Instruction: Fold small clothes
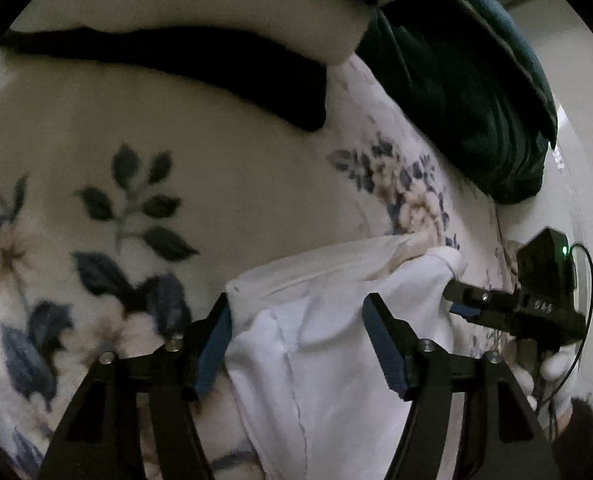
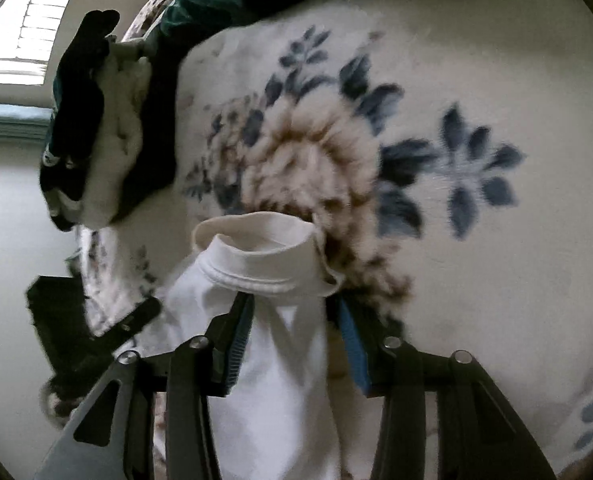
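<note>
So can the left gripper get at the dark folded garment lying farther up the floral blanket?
Probably yes: the left gripper stands open over the white garment, with bare floral blanket before the dark folded garment.

Smooth matt white cloth garment; fuzzy floral fleece blanket

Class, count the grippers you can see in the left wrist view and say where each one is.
2. The left gripper straddles the white garment at bottom centre; the right gripper reaches in from the right edge at the garment's corner.
</note>
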### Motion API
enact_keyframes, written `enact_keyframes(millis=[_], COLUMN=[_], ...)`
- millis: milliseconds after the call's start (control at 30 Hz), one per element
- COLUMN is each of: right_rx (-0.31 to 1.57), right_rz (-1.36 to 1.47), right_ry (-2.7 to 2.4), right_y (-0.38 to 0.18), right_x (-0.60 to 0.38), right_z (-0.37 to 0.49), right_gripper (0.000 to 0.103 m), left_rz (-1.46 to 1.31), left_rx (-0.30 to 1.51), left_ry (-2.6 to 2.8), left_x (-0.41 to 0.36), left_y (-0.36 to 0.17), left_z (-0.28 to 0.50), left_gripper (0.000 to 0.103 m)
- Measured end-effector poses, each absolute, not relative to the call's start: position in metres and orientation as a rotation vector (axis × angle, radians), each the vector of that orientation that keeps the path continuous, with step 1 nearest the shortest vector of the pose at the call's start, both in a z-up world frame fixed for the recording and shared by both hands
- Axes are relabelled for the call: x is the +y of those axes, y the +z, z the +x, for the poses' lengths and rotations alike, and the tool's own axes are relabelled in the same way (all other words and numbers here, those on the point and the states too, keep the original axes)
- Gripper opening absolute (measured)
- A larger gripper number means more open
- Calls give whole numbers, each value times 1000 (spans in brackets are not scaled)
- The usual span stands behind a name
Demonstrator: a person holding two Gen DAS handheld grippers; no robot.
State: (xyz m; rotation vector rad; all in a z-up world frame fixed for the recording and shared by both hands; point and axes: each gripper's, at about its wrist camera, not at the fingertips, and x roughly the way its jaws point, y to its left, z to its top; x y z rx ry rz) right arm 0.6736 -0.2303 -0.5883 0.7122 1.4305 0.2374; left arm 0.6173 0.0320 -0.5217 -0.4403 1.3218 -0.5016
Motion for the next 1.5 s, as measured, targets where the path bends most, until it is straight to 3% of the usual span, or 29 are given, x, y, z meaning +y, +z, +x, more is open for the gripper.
enact_keyframes(millis=[167,200,233,267,300,400,767,1000,1200,1300,1400,1467,1500], right_rx=[1456,1444,1431,1420,1420,1395,1251,1163,1157,1219,1322,1429,1473], right_rz=[751,761,761,753,735,700,570,532,551,518,454,411,396], right_ry=[296,309,318,319,322,313,350,385,402,394,390,390,385], right_y=[-609,-608,-605,-603,-601,-593,-511,-460,-443,-453,-472,-491,-497], right_x=[-221,-219,-218,-216,-212,-201,-174,-165,-158,-147,-136,-131,-131], right_z=[688,690,689,690,692,694,664,602,519,464,423,395,384], right_gripper=[55,55,46,34,12,6,4,4,4,4,10,24,41], left_rz=[-365,-359,-339,-319,-315,-296,-238,-273,-331,-376,-392,-453,-468], left_rx=[1282,1254,1240,1244,1231,1190,1042,949,976,1096,1216,1327,1352], left_ry=[-521,-536,-542,-550,-563,-559,-556,-583,-606,-602,-549,-507,-489], left_x=[9,7,4,0,-2,-2,-3,15,30,40,55,77,85], left_y=[-522,-518,-516,-515,-512,-502,-439,-389,-377,-397,-419,-441,-445], left_z=[619,616,615,613,612,606,579,521,453,412,375,348,340], left_gripper=[61,51,13,10,10,10,10,10,10,14,37,43,43])
